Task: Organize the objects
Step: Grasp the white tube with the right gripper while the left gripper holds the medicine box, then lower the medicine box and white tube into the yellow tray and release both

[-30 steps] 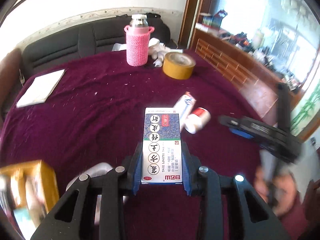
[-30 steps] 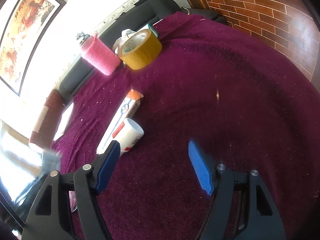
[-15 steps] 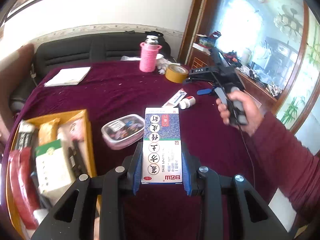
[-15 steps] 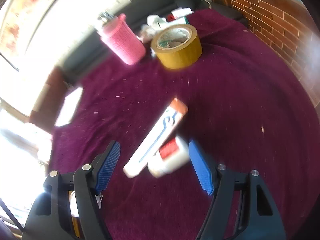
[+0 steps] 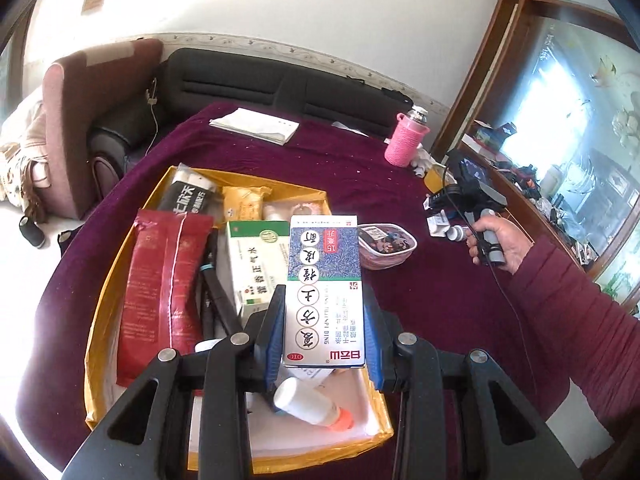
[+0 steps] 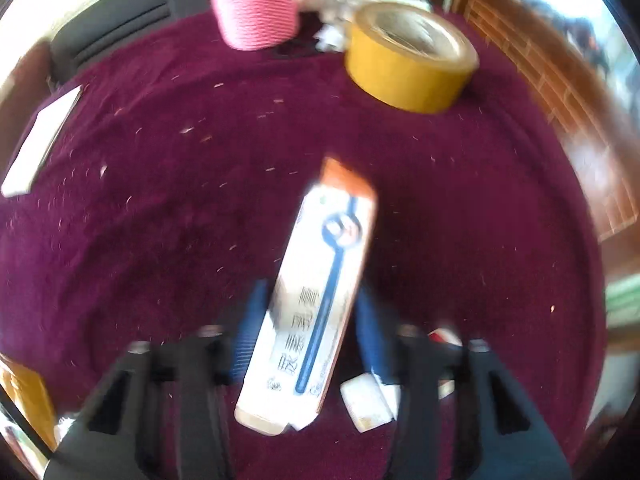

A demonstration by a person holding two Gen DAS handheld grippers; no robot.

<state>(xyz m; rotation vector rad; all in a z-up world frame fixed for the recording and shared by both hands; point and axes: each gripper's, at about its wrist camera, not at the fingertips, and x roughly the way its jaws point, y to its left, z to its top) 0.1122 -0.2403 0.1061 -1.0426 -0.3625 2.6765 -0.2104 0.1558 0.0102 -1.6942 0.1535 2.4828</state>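
My left gripper (image 5: 324, 332) is shut on a blue-and-white medicine box (image 5: 324, 288) and holds it above the yellow cardboard tray (image 5: 104, 280), which holds a red packet (image 5: 160, 292), a green-and-white box (image 5: 256, 264) and a white bottle (image 5: 308, 404). My right gripper (image 6: 312, 340) has its blue pads on either side of a long white-and-orange box (image 6: 320, 292) lying on the maroon cloth; the view is blurred. A small white bottle (image 6: 368, 400) lies beside its right finger. The right gripper also shows in the left wrist view (image 5: 460, 196).
A yellow tape roll (image 6: 408, 60) and a pink-sleeved flask (image 6: 256, 4) stand at the far side of the table. A clear lidded container (image 5: 384, 244) sits right of the tray. White papers (image 5: 256, 128) lie at the back. A black sofa (image 5: 280, 84) is behind.
My left gripper has swung left with the medicine box, from over bare cloth to above the tray. My right gripper has moved onto the long box and its jaws have narrowed around it.
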